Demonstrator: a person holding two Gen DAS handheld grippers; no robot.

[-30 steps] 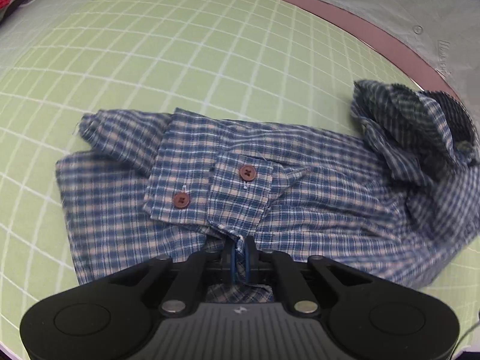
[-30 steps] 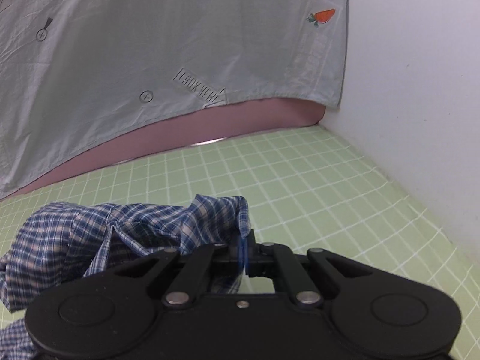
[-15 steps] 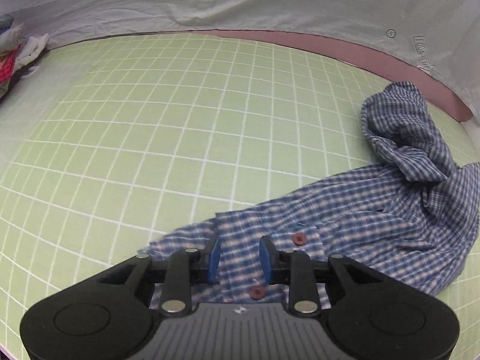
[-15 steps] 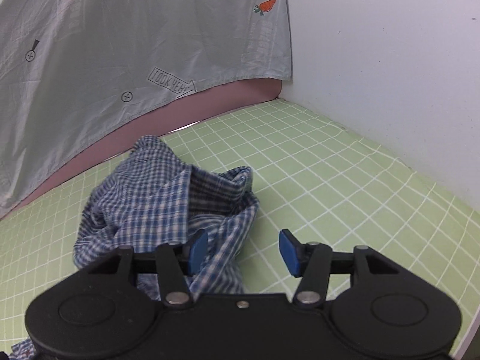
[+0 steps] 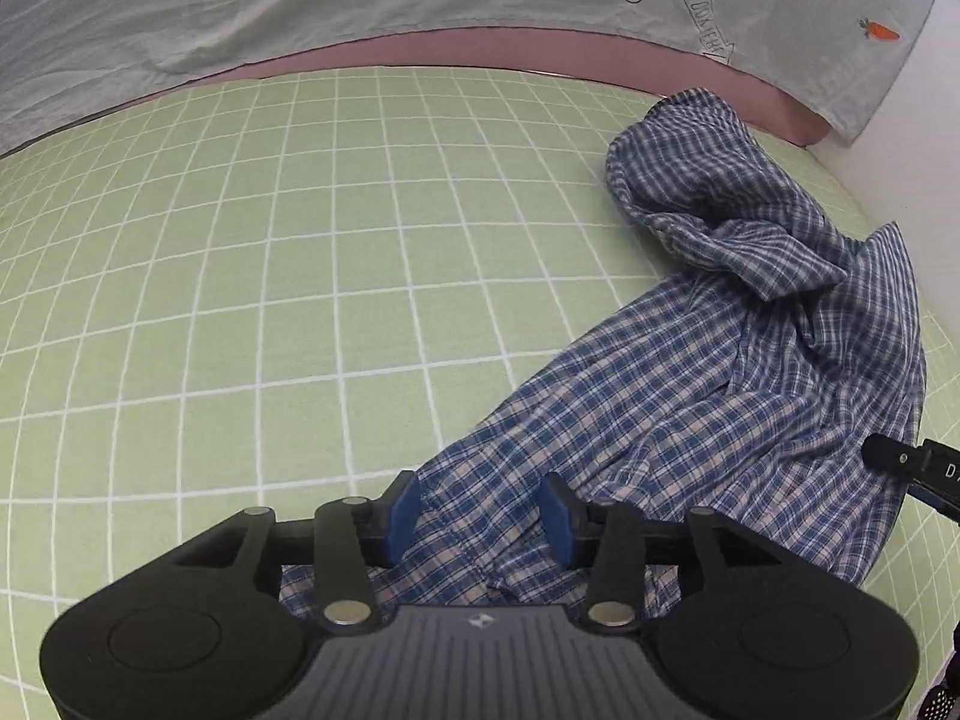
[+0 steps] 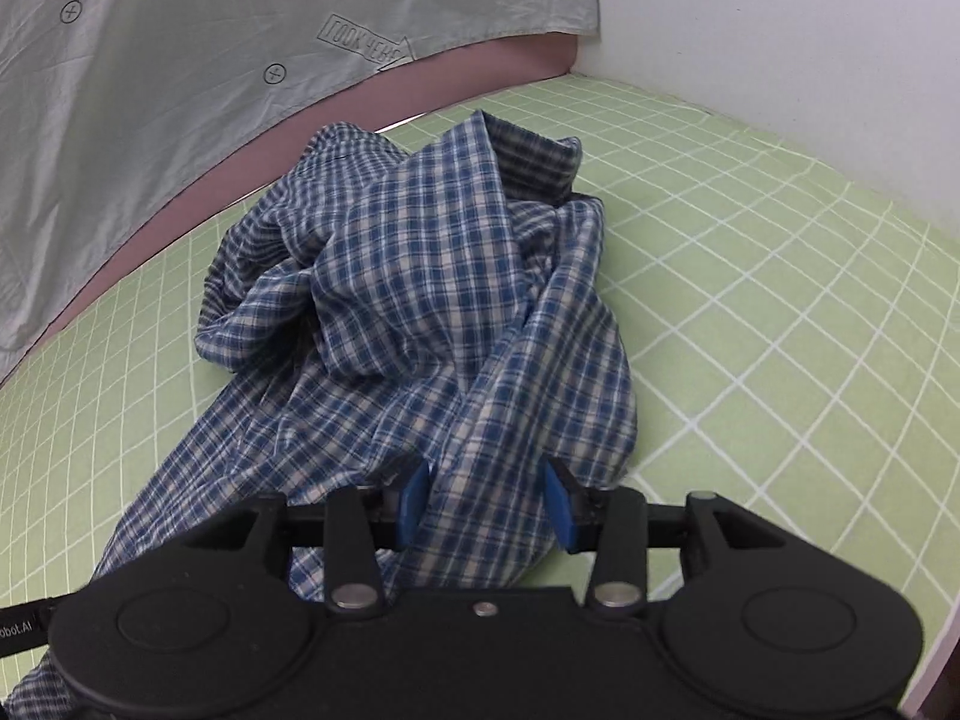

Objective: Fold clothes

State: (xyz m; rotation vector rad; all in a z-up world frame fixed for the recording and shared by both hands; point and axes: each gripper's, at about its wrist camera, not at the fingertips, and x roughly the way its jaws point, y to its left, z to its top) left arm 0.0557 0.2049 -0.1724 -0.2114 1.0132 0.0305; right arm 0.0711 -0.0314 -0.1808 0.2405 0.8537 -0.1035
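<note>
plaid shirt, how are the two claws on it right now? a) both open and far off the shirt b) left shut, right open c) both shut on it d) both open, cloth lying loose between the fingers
d: the left claw and the right claw both have their blue pads spread apart, with the plaid shirt lying crumpled and unpinched between them on the green grid mat.

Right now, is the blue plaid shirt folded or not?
Not folded: the blue plaid cotton shirt lies crumpled in a loose heap on the green grid mat.
</note>
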